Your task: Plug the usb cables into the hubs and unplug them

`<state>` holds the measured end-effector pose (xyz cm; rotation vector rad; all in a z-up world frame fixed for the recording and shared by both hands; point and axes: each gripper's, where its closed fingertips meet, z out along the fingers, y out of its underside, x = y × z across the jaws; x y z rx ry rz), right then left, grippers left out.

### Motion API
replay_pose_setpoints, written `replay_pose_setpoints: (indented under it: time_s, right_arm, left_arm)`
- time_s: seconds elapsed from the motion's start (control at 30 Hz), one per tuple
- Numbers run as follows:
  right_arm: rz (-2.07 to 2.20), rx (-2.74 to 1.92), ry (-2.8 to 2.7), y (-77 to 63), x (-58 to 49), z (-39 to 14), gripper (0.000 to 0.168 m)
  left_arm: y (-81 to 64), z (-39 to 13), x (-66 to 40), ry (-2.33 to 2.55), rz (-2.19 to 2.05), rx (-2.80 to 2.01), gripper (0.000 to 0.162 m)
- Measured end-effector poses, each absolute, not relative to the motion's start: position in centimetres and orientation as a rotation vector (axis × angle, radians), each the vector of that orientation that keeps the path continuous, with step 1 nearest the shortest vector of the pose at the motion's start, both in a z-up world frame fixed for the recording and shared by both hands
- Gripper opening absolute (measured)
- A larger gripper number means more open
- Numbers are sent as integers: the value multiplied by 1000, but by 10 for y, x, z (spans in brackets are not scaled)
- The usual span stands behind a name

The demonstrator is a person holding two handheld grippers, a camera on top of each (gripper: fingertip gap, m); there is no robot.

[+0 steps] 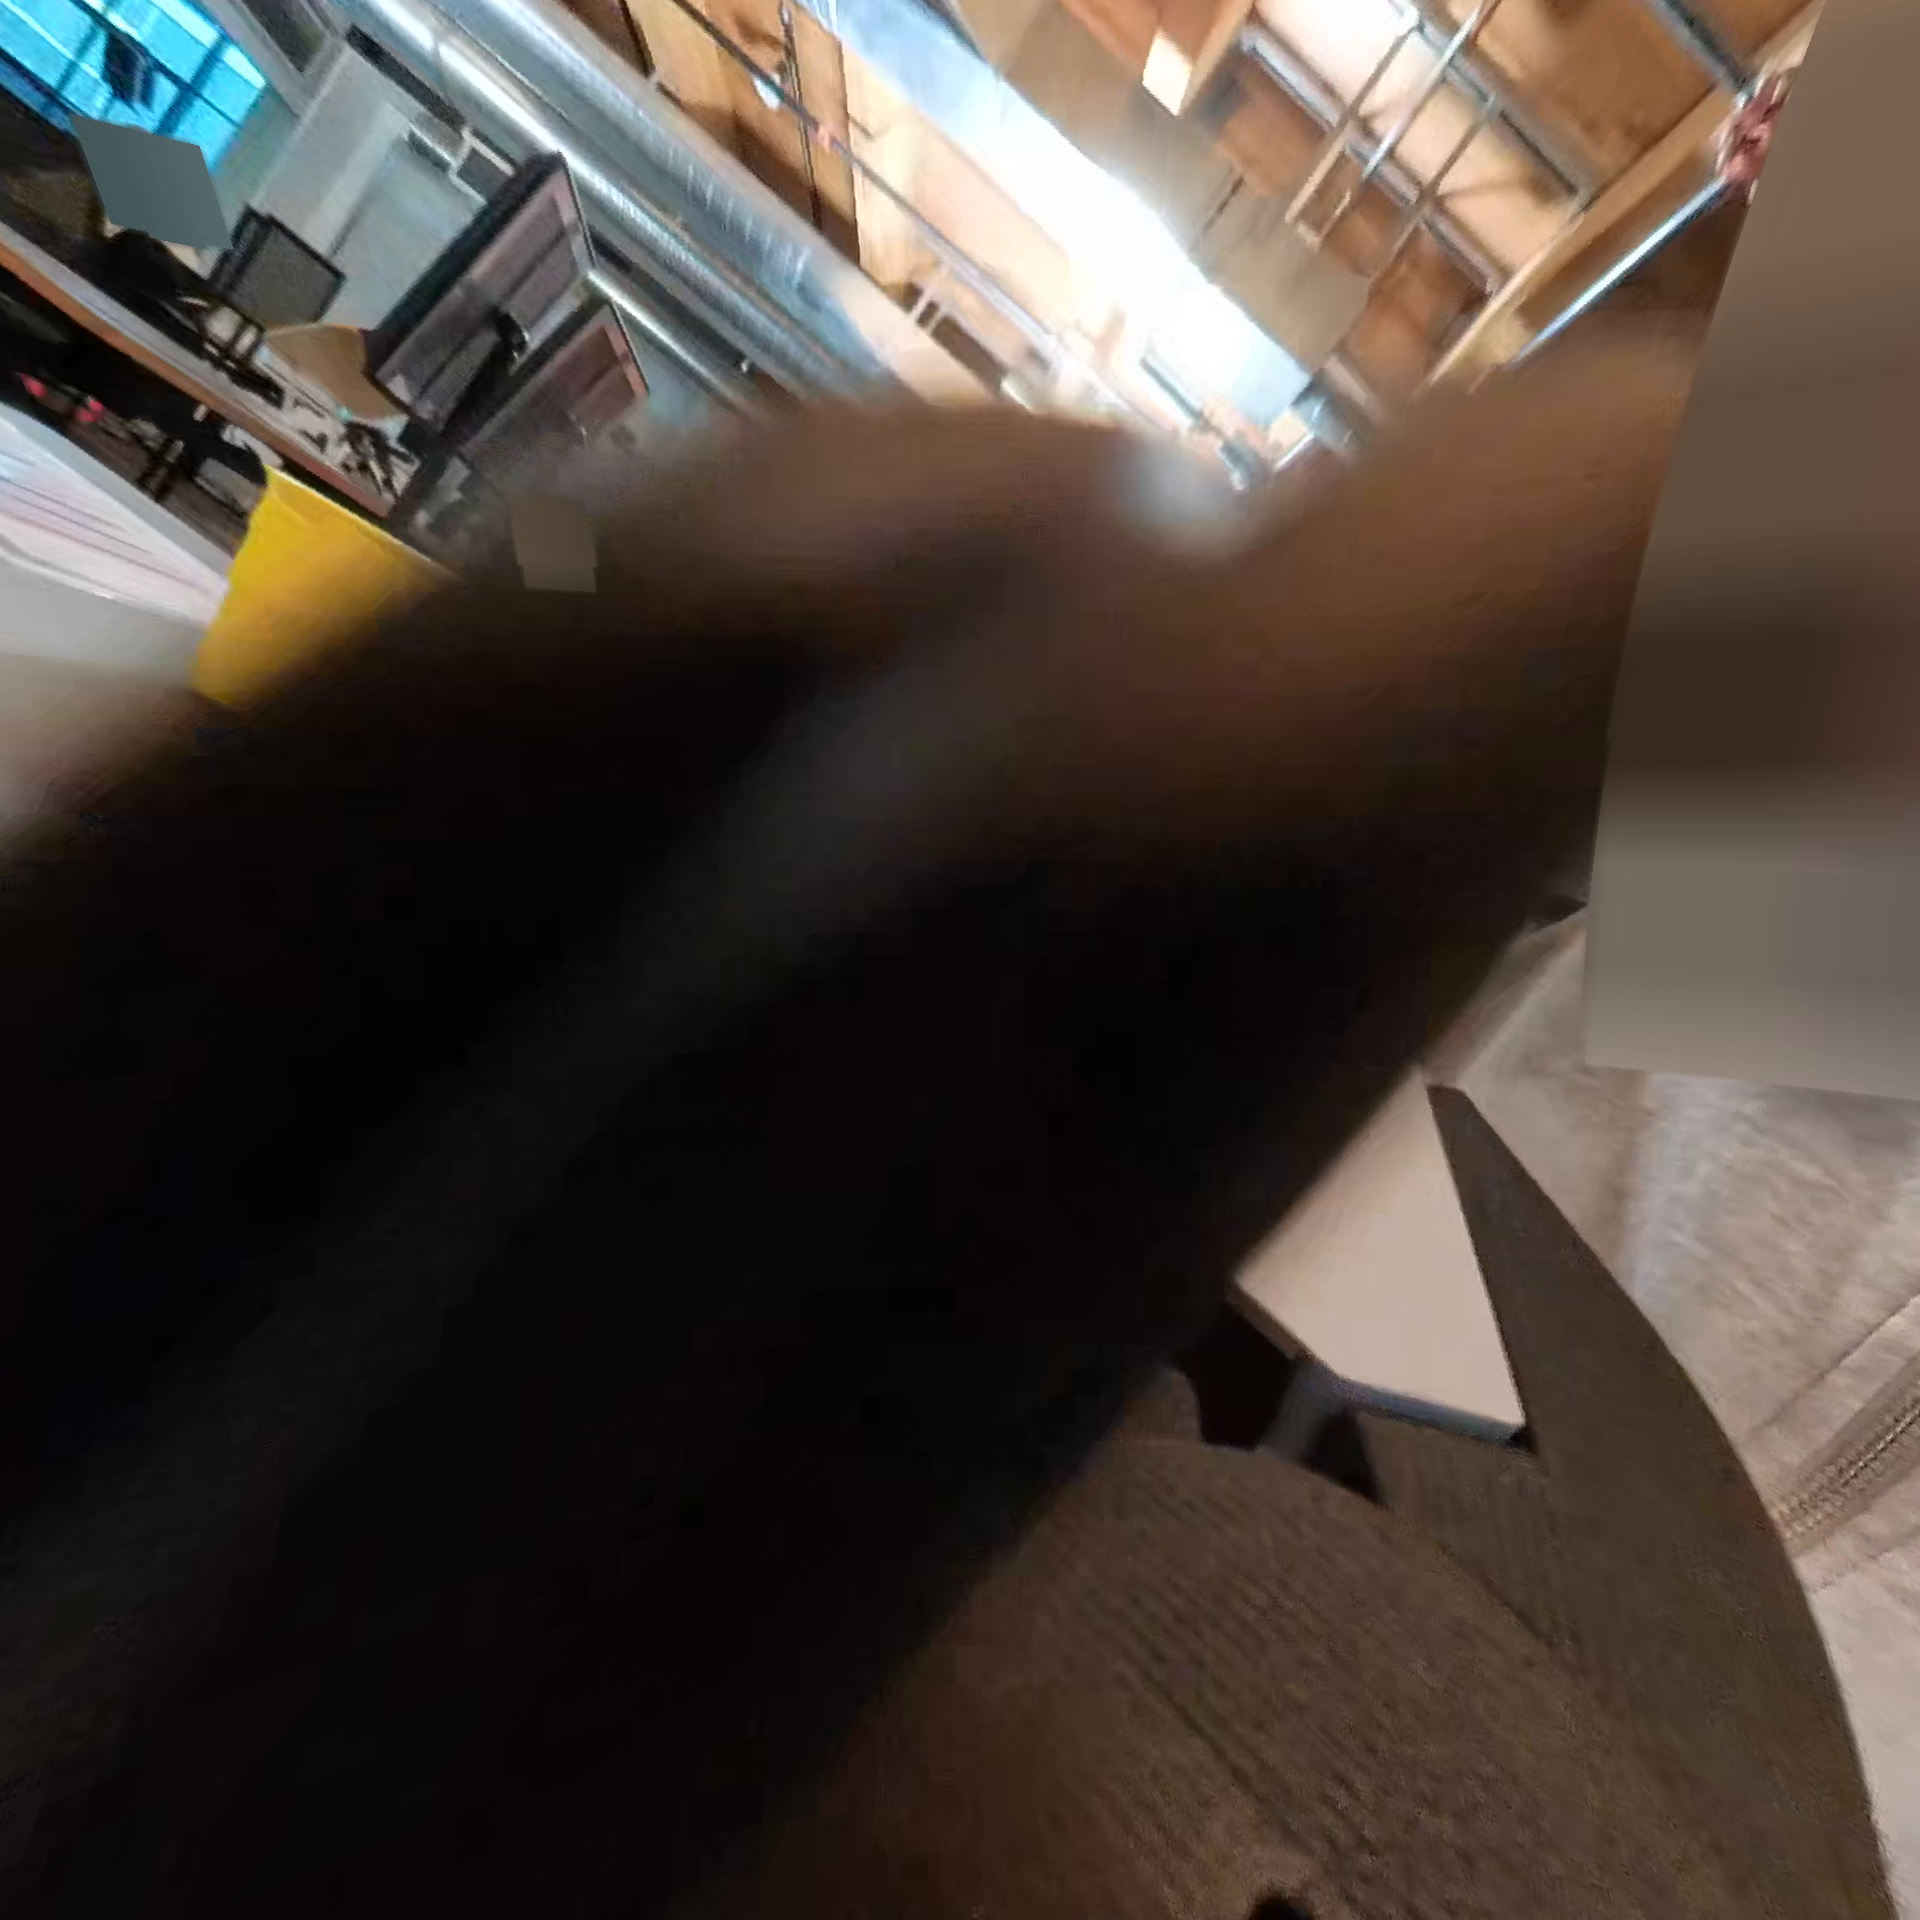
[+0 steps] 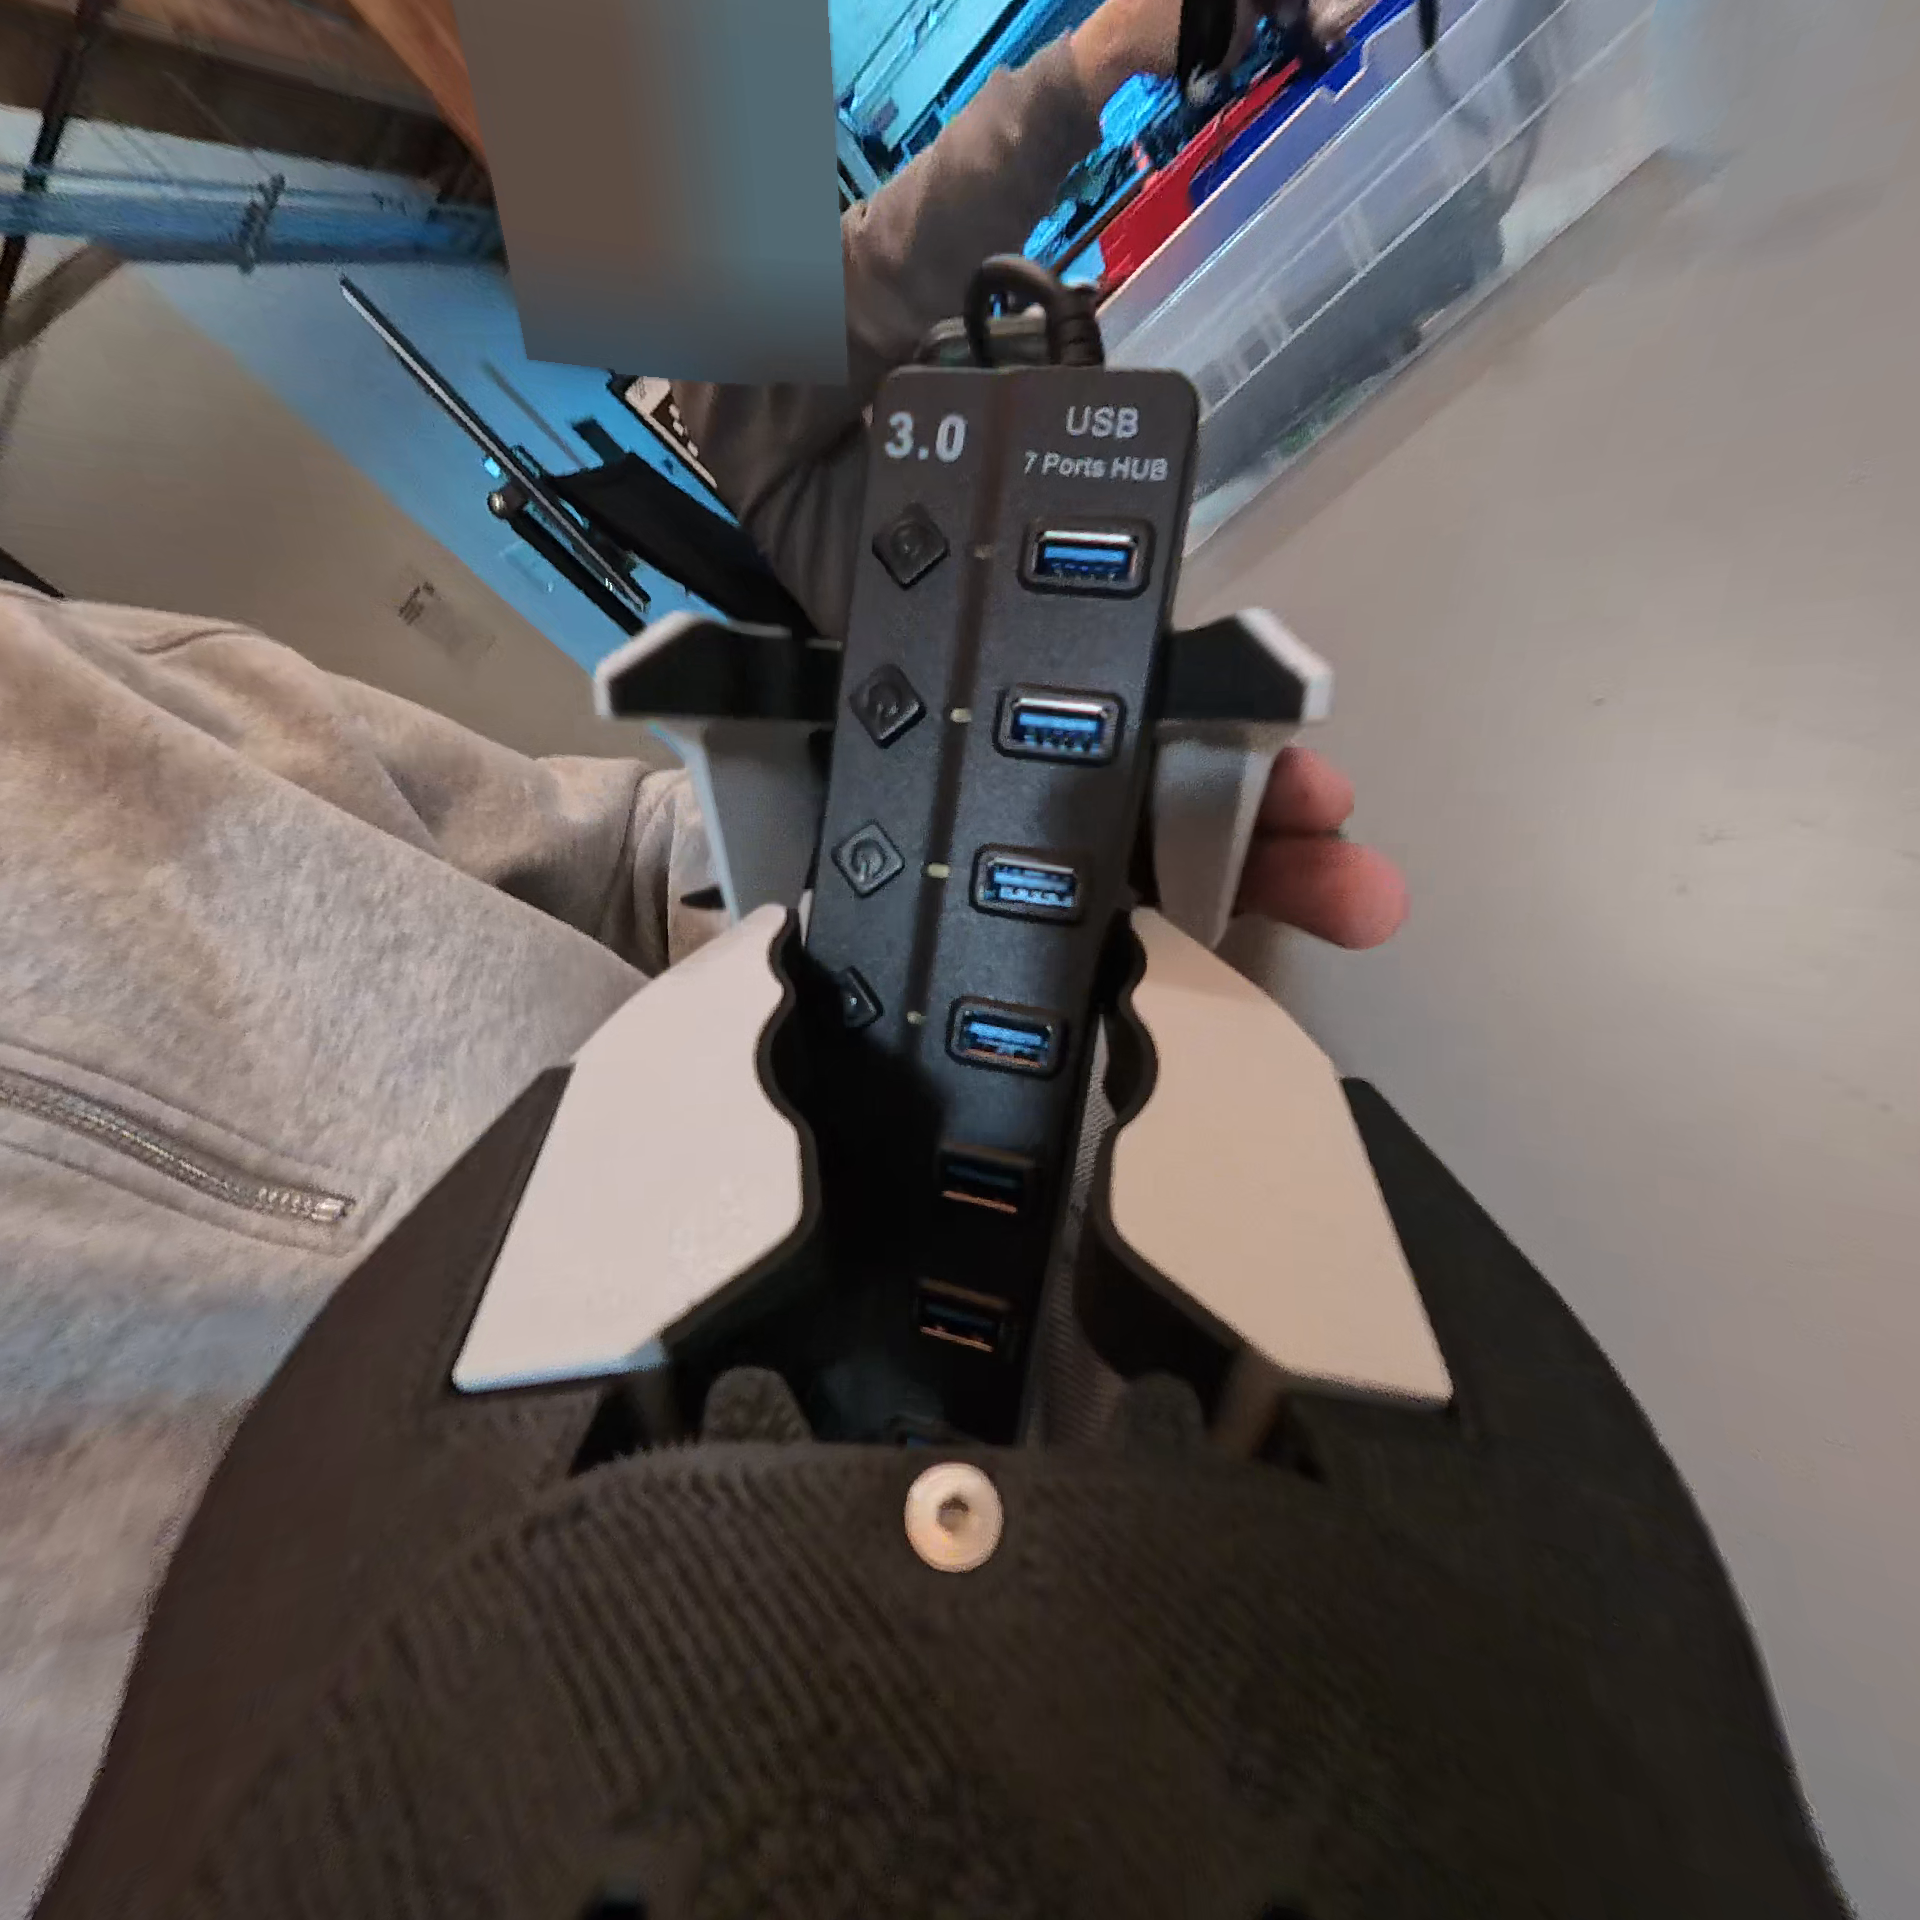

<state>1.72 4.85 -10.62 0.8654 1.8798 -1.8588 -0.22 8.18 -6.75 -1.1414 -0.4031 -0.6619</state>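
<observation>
Grey floor behind; gripper (image 2: 951,997) (right) clamps hub (image 2: 997,790)

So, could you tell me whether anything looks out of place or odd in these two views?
Yes. In the left wrist view a dark, blurred mass fills most of the frame, hiding that gripper's fingers. In the right wrist view the black multi-port USB hub is clamped between two grippers, with no cable plugged into its visible ports.

Large dark blurred mass (image 1: 623,1195) fills most of frame, pressed close to lens. One dark gripper finger (image 1: 1538,1382) visible lower right. Behind it white table corner (image 1: 1371,1299), grey zippered sleeve (image 1: 1787,1299). Yellow bin (image 1: 301,592) upper left; wooden ceiling (image 1: 1299,156) above.
</observation>
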Motion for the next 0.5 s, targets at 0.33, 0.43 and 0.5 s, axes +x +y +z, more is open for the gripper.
replay_pose_setpoints:
  time_s: [0.33,0.43,0.5]
  right_arm:
    - [-1854,811,1860,43,24,-103,57]
    - [-1883,828,1841,43,22,-102,57]
    - [-1900,846,1850,43,19,-103,56]
  left_arm:
    - [68,-58,-10,-388,-745,-1048,56]
    - [67,-57,-13,-396,-738,-1039,55]
    - [66,-57,-15,-400,-715,-1039,55]
